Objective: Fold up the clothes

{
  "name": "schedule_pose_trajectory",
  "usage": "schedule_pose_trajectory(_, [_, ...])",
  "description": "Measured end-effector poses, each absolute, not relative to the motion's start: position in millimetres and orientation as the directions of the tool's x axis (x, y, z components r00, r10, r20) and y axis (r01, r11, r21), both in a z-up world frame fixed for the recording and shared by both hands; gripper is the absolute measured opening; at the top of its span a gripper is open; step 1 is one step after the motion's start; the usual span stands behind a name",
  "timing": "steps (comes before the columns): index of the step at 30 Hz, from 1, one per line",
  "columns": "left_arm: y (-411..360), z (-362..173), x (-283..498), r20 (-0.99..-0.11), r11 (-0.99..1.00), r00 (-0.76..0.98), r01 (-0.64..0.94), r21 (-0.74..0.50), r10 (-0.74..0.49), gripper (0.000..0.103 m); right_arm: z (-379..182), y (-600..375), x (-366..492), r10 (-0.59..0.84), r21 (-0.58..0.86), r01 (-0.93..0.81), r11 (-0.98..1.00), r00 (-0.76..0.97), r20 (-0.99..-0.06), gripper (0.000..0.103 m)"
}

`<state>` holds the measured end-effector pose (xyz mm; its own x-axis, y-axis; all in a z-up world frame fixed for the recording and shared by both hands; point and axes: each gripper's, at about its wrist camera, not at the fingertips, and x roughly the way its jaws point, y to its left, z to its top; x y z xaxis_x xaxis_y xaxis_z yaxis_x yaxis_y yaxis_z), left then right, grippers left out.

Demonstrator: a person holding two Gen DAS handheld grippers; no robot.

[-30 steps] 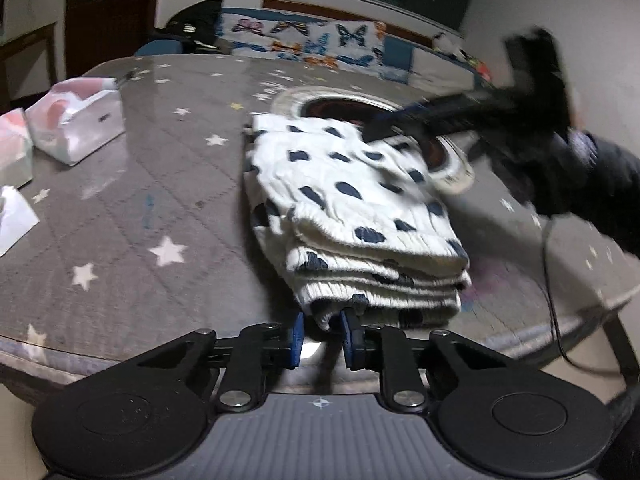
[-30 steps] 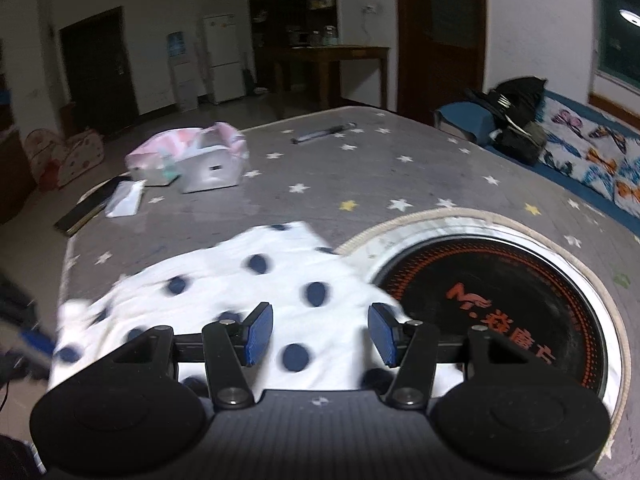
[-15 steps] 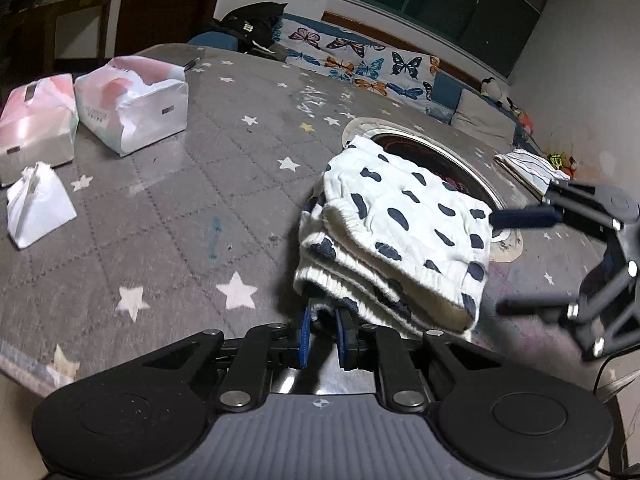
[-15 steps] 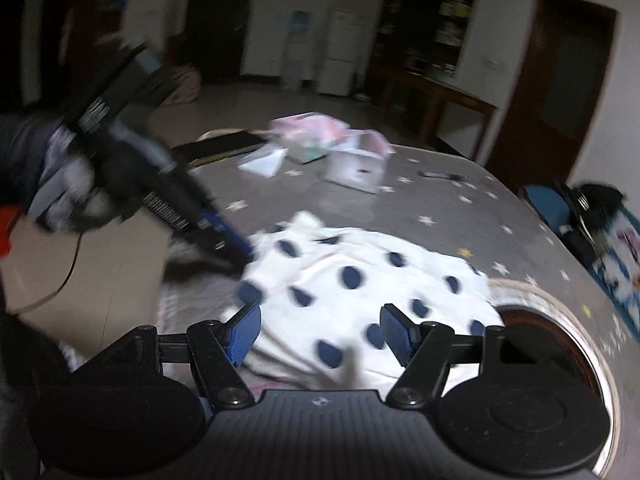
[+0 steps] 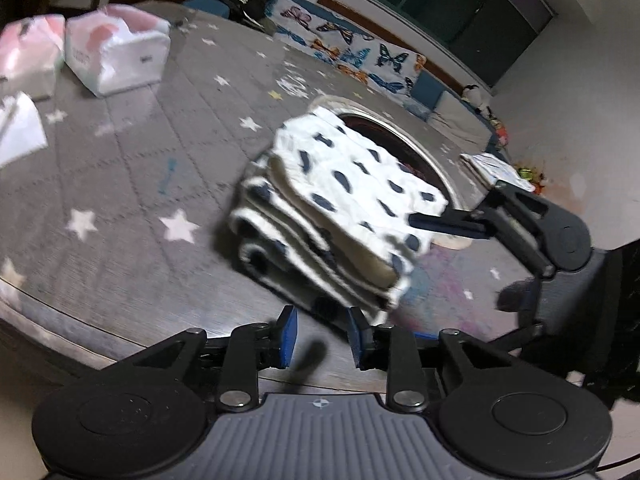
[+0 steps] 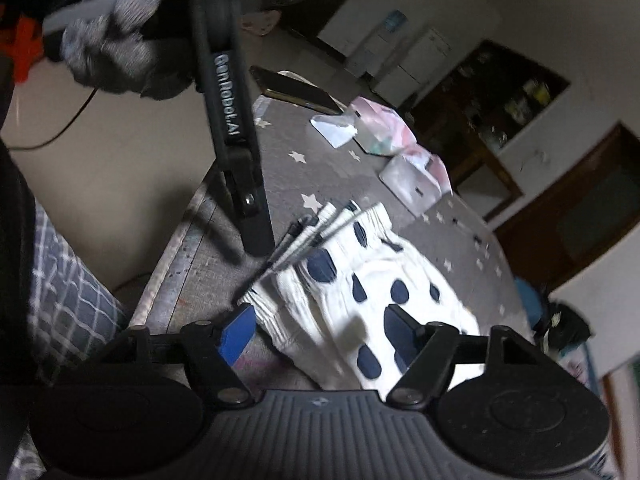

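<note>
A folded white garment with dark spots (image 5: 340,208) lies in a thick stack on the grey star-patterned table (image 5: 120,200). My left gripper (image 5: 322,336) sits at the stack's near corner. Its jaws are opening and the blue pads stand apart from the cloth. In the right wrist view the garment (image 6: 360,292) fills the middle, with my right gripper (image 6: 320,330) open and the cloth's edge between its pads, not pinched. The right gripper (image 5: 480,240) reaches the stack's right edge in the left wrist view. A gloved hand (image 6: 116,52) holds the left gripper there.
Pink-and-white tissue packs (image 5: 116,56) stand at the table's far left. A round cooktop inset (image 5: 404,140) lies behind the garment. A dark flat device (image 6: 300,92) rests near the table's edge. The table's rim (image 6: 176,256) runs close by, with checked cloth (image 6: 68,300) below.
The left jaws, shut on the stack's near edge before, have parted. The right gripper has swung round to the stack's right side and rolled over, its jaws wider than at first.
</note>
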<state>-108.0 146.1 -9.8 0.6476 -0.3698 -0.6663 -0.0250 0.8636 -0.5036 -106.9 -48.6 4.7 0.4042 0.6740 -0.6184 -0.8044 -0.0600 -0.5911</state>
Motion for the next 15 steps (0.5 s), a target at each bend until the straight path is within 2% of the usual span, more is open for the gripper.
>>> schedule_pose_trajectory(8, [135.3,-13.1,-107.2,-0.613,0.810,0.641,0.023,-0.585,-0.461,0.030,0.5,-50.9,-109.2,0.670,-0.598,-0.798,-0.070,0.406,-0.621,0.071])
schedule_pose_trajectory(12, [133.1,-18.1,-101.2,-0.622,0.808,0.637,0.002,-0.589,-0.456,0.029,-2.9,-51.7,-108.7,0.669,-0.599,-0.798,-0.063,0.412,-0.619,0.072])
schedule_pose_trajectory(14, [130.6,-18.1,-99.4,-0.624,0.812,0.639,0.003,-0.583,-0.450,0.027,-3.8,-51.1,-108.7,0.670,-0.600,-0.798,-0.059,0.414,-0.616,0.072])
schedule_pose_trajectory(15, [129.3,-18.1,-98.4,-0.624,0.815,0.640,0.004,-0.580,-0.447,0.019,-4.1,-50.7,-108.7,0.671,-0.602,-0.797,-0.058,0.415,-0.614,0.073])
